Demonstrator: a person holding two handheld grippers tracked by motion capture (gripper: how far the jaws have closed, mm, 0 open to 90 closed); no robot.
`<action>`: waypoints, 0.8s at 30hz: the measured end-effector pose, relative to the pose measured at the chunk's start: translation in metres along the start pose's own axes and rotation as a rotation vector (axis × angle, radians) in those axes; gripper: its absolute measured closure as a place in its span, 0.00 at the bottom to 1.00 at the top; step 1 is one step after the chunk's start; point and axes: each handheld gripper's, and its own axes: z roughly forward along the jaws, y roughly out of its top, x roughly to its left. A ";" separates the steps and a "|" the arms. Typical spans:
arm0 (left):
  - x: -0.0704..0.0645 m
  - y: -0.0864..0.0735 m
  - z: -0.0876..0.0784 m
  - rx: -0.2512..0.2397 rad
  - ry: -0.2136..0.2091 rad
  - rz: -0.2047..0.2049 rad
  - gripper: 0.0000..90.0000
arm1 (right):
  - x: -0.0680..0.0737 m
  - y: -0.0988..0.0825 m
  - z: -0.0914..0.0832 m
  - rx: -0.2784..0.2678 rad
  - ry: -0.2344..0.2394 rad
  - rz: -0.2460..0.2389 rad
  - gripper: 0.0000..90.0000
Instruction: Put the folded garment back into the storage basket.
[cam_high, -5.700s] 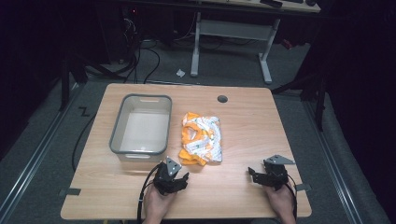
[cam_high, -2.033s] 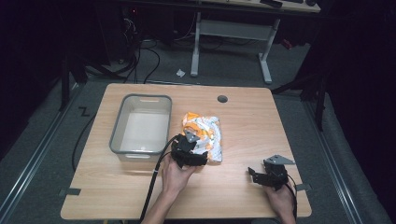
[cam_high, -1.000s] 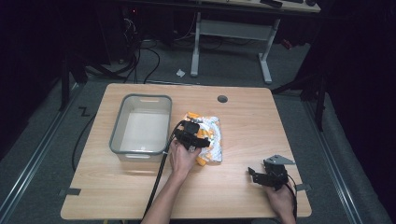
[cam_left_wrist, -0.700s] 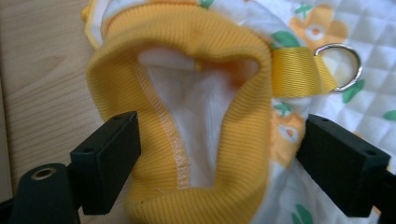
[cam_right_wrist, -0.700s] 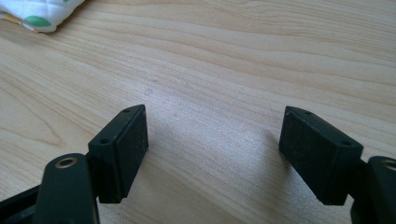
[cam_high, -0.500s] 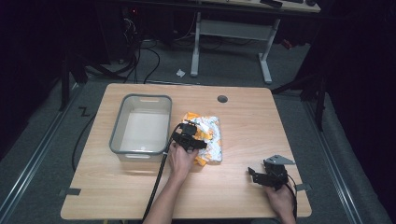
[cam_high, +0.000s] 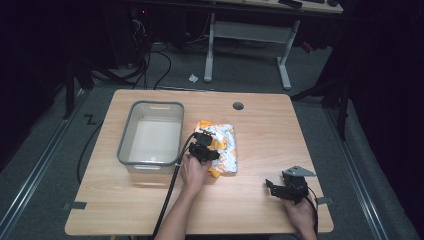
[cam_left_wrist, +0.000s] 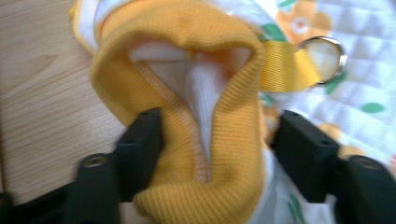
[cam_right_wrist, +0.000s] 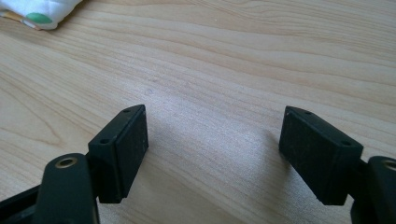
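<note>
Left hand-held gripper: jaws just closing around the yellow ribbed cuff (garment bears no legible writing).
Right hand-held gripper: spread, over bare tabletop.

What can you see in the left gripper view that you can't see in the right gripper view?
In the left gripper view: a yellow ribbed cuff between the left tongs, which have just been closing, plus a metal ring on a yellow strap. In the right gripper view: the right tongs open over bare wood, nothing between them. Both share the wooden table and the white printed cloth.
</note>
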 end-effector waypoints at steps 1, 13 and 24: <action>-0.001 0.000 0.000 -0.003 -0.009 0.005 0.55 | 0.000 0.000 0.000 0.000 -0.001 -0.001 0.27; 0.003 0.000 -0.004 -0.013 -0.102 0.007 0.81 | 0.000 0.000 0.000 -0.001 0.000 -0.004 0.27; 0.001 0.002 -0.028 -0.068 -0.149 0.070 0.83 | 0.000 0.000 0.000 0.000 0.000 0.000 0.27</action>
